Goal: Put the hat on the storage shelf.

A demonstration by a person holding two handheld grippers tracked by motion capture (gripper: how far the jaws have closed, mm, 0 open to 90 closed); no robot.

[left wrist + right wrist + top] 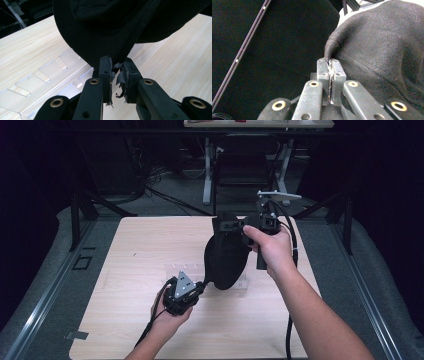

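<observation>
A black cloth item (pixel 227 257) hangs above the wooden table (pixel 125 320), stretched between my two grippers. My right gripper (pixel 223 226) holds its top; in the right gripper view the jaws (pixel 330 62) stand pressed together on a fold of the knit cloth (pixel 382 45). My left gripper (pixel 204 284) is low and to the left, at the cloth's bottom edge. In the left gripper view a thick seam of the cloth (pixel 100 30) runs down between the nearly closed jaws (pixel 117 67), whose pad tape is torn.
A clear acrylic rack (pixel 186 268) with slots lies flat on the table under the cloth, also seen in the left gripper view (pixel 45 77). Black cables trail from both grippers toward the table's front. Beyond the table stand desk legs and floor cables.
</observation>
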